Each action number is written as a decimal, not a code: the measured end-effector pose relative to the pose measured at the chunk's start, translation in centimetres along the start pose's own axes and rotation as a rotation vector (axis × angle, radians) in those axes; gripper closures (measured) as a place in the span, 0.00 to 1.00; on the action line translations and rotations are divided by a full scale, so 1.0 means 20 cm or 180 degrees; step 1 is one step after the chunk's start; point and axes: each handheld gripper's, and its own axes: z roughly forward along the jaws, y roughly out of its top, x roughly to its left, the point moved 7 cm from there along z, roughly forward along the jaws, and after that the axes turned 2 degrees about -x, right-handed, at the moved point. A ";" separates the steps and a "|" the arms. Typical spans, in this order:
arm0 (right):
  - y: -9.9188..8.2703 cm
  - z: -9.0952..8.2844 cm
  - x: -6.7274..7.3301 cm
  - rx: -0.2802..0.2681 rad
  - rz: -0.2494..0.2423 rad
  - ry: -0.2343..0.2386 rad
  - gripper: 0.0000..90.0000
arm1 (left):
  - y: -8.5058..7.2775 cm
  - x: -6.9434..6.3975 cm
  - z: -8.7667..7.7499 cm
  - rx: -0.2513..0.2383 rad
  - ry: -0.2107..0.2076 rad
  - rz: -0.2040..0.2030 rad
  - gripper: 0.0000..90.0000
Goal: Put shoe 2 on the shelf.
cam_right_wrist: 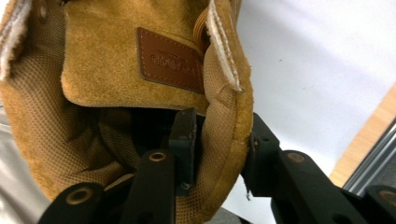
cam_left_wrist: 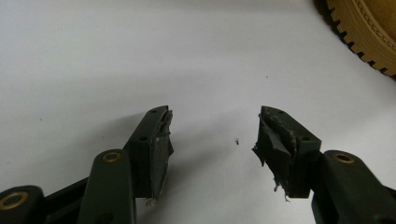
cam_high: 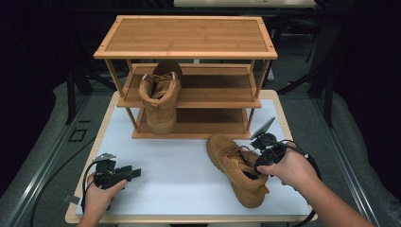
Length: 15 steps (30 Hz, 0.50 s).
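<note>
We judge the step in hand to be shelving the second boot (cam_high: 236, 169), which lies near right on the table (cam_high: 179, 165). Our right gripper (cam_high: 263, 144) clamps its collar, one jaw inside. The left gripper (cam_high: 134, 173) rests spread and empty, near left. Next: lift clear toward the shoe rack (cam_high: 189, 42), avoiding the shelved boot (cam_high: 161, 99).

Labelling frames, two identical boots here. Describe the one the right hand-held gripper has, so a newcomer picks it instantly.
Start at the wooden shoe rack at the back of the white table top; come forward to the open surface at its right front. The tan boot there lies on the table, its collar pinched by the right hand-held gripper. Its twin stands upright on the rack's middle shelf.
</note>
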 end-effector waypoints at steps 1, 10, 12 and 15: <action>0.00 0.00 0.00 0.0017 -0.0013 -0.0007 0.78 | 0.00 0.00 0.00 0.0003 -0.0002 0.0009 0.49; 0.01 0.01 -0.01 0.0036 0.0139 0.0106 0.81 | 0.00 0.00 0.00 -0.0018 -0.0013 -0.0029 0.49; 0.01 0.01 -0.01 0.0014 0.0162 0.0129 0.82 | 0.00 0.00 0.00 -0.0004 -0.0014 -0.0006 0.49; 0.01 0.00 -0.01 0.0002 0.0189 0.0148 0.82 | 0.00 0.00 0.00 0.0002 -0.0012 -0.0003 0.49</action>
